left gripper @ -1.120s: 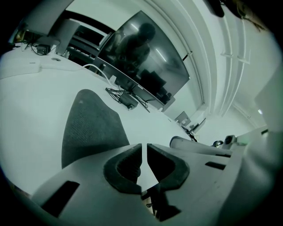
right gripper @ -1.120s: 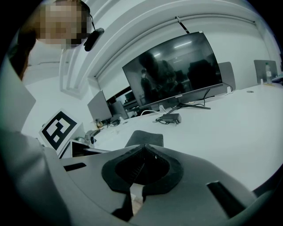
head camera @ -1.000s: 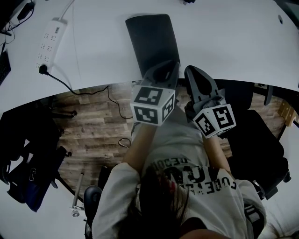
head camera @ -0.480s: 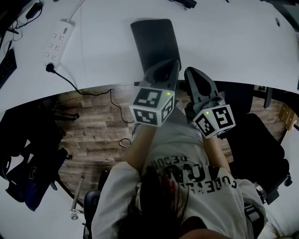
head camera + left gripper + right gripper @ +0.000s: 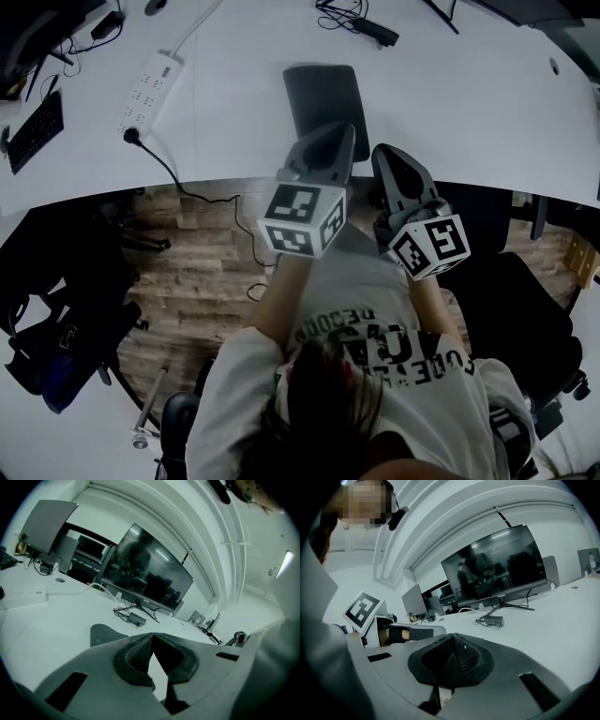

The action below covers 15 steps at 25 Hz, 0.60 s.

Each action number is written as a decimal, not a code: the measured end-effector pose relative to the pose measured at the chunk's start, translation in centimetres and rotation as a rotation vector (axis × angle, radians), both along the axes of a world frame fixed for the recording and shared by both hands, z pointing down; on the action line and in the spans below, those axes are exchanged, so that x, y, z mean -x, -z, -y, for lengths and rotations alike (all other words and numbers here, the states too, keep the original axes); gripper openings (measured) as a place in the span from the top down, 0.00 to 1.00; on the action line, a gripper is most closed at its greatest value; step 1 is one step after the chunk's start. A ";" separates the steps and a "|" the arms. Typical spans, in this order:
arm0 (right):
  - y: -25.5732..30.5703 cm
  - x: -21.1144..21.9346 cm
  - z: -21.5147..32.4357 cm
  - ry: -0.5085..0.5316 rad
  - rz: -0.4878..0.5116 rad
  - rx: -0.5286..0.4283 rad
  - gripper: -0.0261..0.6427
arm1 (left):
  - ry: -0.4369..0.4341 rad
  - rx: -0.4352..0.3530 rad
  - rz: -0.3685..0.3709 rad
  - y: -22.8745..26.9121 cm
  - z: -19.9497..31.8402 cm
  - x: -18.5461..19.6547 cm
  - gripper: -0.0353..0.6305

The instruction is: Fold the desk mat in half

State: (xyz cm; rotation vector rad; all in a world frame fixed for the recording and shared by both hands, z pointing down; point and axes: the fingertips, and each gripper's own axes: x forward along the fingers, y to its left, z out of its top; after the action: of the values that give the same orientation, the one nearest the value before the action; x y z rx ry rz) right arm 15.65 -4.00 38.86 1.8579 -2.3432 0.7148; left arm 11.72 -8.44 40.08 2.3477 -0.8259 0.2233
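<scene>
Upper centre of the head view: desk mat (image 5: 323,98), a dark, compact rectangle lying flat on the white desk (image 5: 469,108), one short edge turned toward the desk's near rim. Directly below it in frame: left gripper (image 5: 343,131) and right gripper (image 5: 382,152), side by side, held above the desk edge, tips near the mat's near edge but touching nothing. In the left gripper view: jaws pressed together at the tips, nothing pinched, the mat showing on the desk beyond them at left of centre, in front of a large monitor (image 5: 145,581). In the right gripper view: jaws likewise closed on each other and empty. At upper left of the head view: power strip (image 5: 150,80), well apart from the mat. Judged step: no grip in hand, so either the fold not yet begun or already laid down; layering of the mat not discernible from here. If unfolded, next move calling for both pairs of jaws to spread, drop to the near corners, pinch them, then lift and carry that edge over onto the far one.
</scene>
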 end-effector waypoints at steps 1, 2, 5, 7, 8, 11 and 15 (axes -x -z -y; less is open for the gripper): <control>0.3 0.1 0.2 0.003 -0.001 -0.008 0.96 | 0.009 -0.015 0.002 0.4 0.3 0.3 0.94; 0.5 0.1 0.4 0.006 0.000 -0.016 0.96 | 0.019 -0.029 0.005 0.8 0.7 0.7 0.94; 1.3 0.3 0.8 0.014 0.015 -0.029 0.96 | 0.053 -0.061 0.012 1.9 1.6 1.8 0.94; 1.7 0.4 0.9 0.020 0.021 -0.036 0.96 | 0.076 -0.076 0.015 2.5 2.0 2.6 0.94; 2.0 0.5 0.9 0.023 0.020 -0.041 0.96 | 0.086 -0.084 0.017 2.8 2.2 3.0 0.94; 2.7 0.7 1.2 0.036 0.018 -0.056 0.96 | 0.111 -0.111 0.020 3.7 2.6 3.9 0.94; 3.8 1.1 1.9 0.057 0.015 -0.082 0.96 | 0.140 -0.141 0.023 4.9 3.0 5.0 0.94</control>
State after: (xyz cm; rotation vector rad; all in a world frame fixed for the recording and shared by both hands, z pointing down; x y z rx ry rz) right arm 14.57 -5.86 35.07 1.8150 -2.4593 0.6392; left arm 6.72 -11.39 35.22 2.4085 -1.0433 0.1370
